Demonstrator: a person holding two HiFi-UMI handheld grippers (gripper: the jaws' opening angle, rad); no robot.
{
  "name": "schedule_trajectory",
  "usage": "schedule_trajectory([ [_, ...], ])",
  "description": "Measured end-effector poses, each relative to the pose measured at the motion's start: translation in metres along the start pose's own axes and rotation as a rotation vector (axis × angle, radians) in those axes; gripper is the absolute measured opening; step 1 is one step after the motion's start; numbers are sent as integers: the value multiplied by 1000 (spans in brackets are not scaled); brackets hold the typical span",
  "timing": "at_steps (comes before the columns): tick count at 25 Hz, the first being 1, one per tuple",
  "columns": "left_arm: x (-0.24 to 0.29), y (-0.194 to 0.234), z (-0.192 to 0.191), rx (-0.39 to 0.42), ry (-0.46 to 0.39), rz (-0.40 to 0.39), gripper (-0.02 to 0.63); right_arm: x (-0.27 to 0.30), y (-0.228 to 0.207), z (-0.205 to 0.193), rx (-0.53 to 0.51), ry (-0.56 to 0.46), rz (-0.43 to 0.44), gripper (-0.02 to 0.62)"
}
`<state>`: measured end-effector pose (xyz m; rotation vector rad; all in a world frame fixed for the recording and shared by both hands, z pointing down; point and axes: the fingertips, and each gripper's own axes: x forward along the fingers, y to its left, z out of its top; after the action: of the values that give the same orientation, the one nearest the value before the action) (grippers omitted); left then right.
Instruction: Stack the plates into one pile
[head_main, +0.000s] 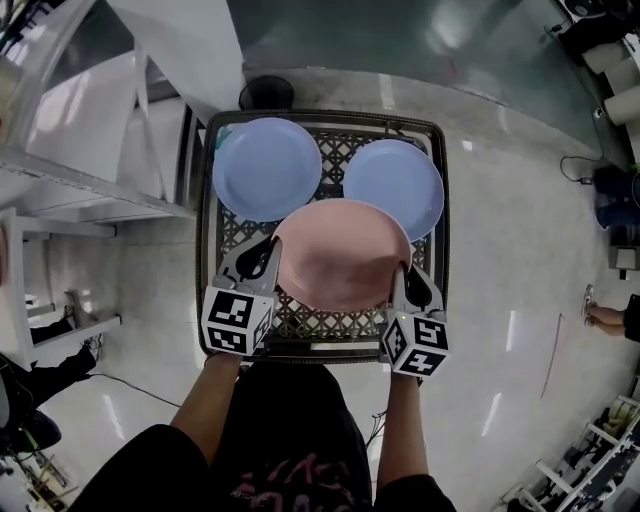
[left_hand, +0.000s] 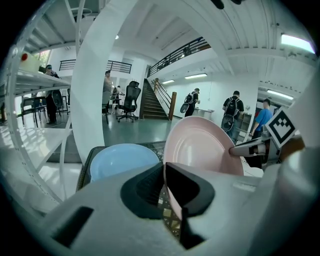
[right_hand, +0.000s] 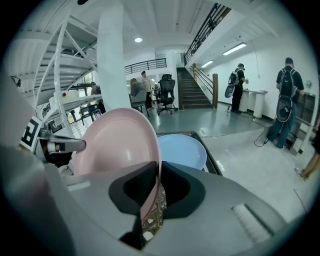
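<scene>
Across a bright open hall, a glossy pale floor (head_main: 500, 300) is reflecting the ceiling lights, while a white shelving frame (head_main: 80, 160) is standing just left of the work area and a staircase (right_hand: 192, 92) is climbing to a railed upper level at the back. People (right_hand: 287, 95) with backpacks are standing along the far wall, near an empty office chair (right_hand: 166, 92). At centre, a black table (head_main: 205, 250) with a lattice top is carrying the plates: the left blue plate (head_main: 266, 168) and the right blue plate (head_main: 395, 185) are lying flat side by side on its far half, apart from each other. A pink plate (head_main: 342, 255) is sitting over the near half, its far edge overlapping both blue plates as seen from the head view; whether it is touching them cannot be told. The left gripper (head_main: 262, 262) is pinching the pink plate's left rim, its jaws closed down to a narrow gap on the edge, and the right gripper (head_main: 405, 285) is clamping the opposite rim the same way, so the plate is being held between the two.
</scene>
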<state>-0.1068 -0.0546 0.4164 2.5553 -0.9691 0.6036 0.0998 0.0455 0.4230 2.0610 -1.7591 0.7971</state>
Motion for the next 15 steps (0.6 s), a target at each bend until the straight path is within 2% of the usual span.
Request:
schedule_trajectory([
  [6,1,10,5,-3,1,-11,15,4,7,6,4,-1,-14,43],
  [15,17,-2,16,18,-5,-17,14,8,-12,9,34,-27,-16,44],
])
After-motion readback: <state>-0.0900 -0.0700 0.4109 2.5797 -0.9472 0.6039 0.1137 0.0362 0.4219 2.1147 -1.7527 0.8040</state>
